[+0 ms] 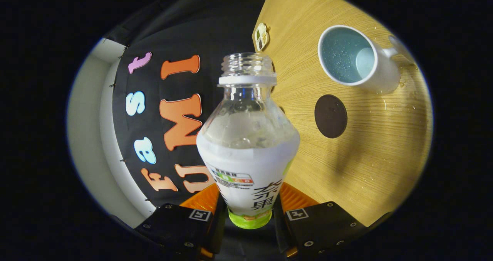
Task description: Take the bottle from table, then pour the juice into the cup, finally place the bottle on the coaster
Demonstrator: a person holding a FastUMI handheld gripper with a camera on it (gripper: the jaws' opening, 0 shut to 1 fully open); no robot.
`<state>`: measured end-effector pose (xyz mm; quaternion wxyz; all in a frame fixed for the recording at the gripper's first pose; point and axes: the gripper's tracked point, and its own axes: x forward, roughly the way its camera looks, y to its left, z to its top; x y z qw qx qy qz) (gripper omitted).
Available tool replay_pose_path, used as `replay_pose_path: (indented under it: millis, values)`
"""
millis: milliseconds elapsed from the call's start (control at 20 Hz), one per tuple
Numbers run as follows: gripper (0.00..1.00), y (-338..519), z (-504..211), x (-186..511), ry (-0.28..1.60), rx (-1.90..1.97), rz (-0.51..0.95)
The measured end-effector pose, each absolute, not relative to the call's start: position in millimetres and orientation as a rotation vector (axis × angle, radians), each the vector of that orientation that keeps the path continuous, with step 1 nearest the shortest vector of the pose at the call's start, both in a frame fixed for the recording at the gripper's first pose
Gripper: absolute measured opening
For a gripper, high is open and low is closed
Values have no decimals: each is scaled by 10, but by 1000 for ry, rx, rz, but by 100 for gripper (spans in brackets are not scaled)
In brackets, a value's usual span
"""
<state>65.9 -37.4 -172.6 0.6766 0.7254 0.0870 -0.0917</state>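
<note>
Bottle (248,153): one, uncapped, clear neck, white label, clamped between both tool (248,211) fingers | one white mug (356,58) | one dark round coaster (330,116) | wooden surface (369,157)

The scene is lit brightly and evenly from above, with the pale wooden table (369,145) glowing warm while the dark cloth wall stays deep and matte. A soft shadow falls on the wood near the round dark brown coaster (330,116). Small glints show on the neck of the clear plastic bottle with the white label (248,137), held firmly between the gripper (248,214) fingers. The white mug with a pale blue inside (358,58) bends with the fisheye curve. Focus is sharp throughout.
</note>
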Motion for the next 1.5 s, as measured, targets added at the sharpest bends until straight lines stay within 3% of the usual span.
replay_pose_path:
  millis: [1500]
  values:
    - [56, -465, -1645, 685, 226, 1767, -252]
